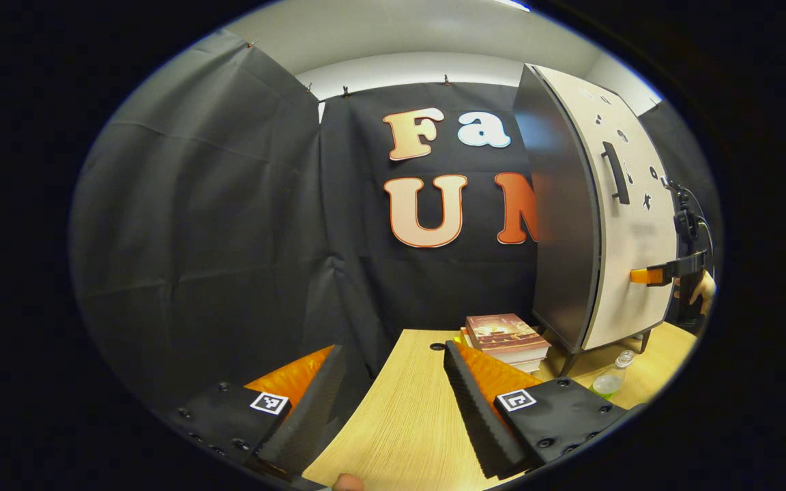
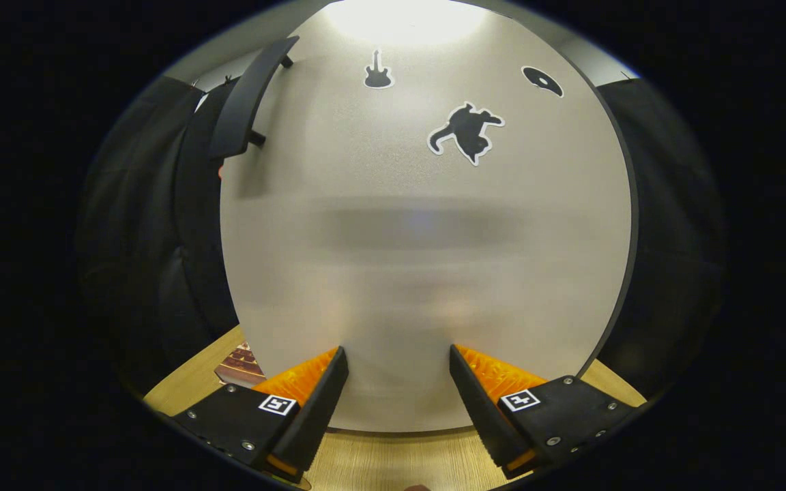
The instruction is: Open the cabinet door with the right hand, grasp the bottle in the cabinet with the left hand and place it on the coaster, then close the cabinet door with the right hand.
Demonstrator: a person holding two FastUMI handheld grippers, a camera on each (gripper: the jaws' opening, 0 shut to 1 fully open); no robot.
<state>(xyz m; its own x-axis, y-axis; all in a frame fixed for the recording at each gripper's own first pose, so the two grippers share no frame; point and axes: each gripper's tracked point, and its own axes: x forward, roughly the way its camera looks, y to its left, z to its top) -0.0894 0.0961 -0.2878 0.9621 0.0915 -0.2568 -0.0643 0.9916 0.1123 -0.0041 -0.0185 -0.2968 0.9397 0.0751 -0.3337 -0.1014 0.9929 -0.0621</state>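
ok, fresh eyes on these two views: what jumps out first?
The pale cabinet door looms right in front of the right gripper, its jaws open and close to the panel, with a cat sticker high on it. In the left gripper view the cabinet stands at the right of the wooden table, with a stack of books and a clear bottle at its foot.
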